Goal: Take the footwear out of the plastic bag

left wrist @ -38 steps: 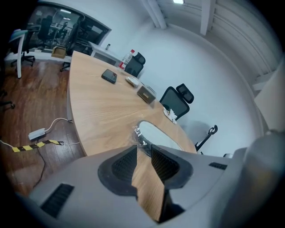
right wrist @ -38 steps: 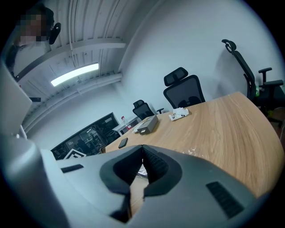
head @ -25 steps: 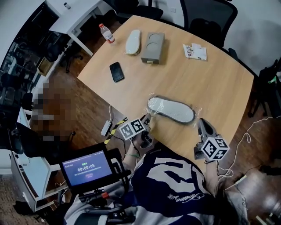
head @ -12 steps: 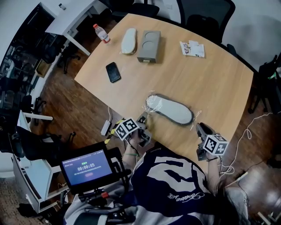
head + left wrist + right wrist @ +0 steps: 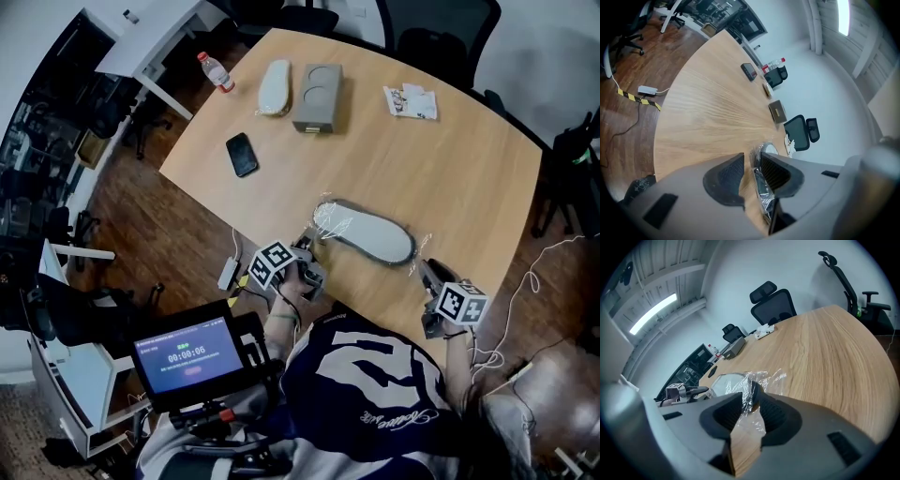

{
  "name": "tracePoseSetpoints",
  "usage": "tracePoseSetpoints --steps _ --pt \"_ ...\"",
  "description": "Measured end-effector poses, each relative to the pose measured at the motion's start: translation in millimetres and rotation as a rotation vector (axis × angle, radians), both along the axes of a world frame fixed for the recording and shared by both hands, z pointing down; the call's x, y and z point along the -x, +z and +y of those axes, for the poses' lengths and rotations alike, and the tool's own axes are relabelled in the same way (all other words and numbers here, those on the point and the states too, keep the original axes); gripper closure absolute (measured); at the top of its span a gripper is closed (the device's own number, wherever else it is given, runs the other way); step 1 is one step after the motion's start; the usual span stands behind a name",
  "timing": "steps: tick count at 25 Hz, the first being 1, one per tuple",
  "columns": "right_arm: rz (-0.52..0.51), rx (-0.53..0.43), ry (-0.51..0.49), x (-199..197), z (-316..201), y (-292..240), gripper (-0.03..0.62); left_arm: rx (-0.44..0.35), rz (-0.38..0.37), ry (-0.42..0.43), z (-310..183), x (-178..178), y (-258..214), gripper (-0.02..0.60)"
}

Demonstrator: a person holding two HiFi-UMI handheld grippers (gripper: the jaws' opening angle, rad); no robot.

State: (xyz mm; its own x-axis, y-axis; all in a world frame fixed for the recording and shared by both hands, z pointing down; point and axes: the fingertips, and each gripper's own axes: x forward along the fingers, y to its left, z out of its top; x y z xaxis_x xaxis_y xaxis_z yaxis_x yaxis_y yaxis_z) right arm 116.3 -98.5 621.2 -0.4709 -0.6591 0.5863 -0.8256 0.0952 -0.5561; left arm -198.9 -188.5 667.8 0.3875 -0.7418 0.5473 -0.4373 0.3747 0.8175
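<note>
The left tool (image 5: 751,169) has its jaws opening, with a clear gap between the ribbed pads. A crumpled strip of the plastic bag (image 5: 328,217) runs through that gap, lying close to one pad but not pinched. This tool sits at the left end of the footwear (image 5: 367,234), just beside it. The right tool (image 5: 751,412) is opening as well. A slack, clear flap of the same bag lies between its jaws, and bare wood shows through the gap, so nothing is clamped. It sits at the opposite, right end of the footwear.

The footwear is a flat grey slipper with a pale inner face. It lies on the desk (image 5: 441,159) inside the clear bag, whose plastic bunches up at both ends. It lies lengthwise between the two tools, near the desk edge closest to the person (image 5: 366,394).

Everything else lies well apart from the footwear, on its far side. A black phone (image 5: 243,154) lies off to the far left of it. Farther out, a pale sole-shaped piece (image 5: 275,86) lies just beside a grey box (image 5: 317,97). A bottle (image 5: 215,70) with a red cap stands left of those, at the desk's edge. A few small packets (image 5: 410,101) lie beyond the footwear's right end.
</note>
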Motion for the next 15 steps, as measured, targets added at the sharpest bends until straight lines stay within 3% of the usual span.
tracePoseSetpoints --steps 2,6,10,15 --pt "-0.002 0.013 -0.001 -2 -1 3 0.491 0.004 -0.013 0.003 -2 0 2 0.474" --pt "-0.02 0.038 -0.013 -2 -5 11 0.491 0.017 -0.087 0.064 -2 -2 5 0.568" --pt "-0.061 0.066 -0.026 -7 -10 22 0.491 0.028 -0.105 0.09 -1 -3 6 0.574" --pt "-0.27 0.105 0.015 -10 -27 25 0.491 0.063 -0.174 0.162 0 -7 11 0.577"
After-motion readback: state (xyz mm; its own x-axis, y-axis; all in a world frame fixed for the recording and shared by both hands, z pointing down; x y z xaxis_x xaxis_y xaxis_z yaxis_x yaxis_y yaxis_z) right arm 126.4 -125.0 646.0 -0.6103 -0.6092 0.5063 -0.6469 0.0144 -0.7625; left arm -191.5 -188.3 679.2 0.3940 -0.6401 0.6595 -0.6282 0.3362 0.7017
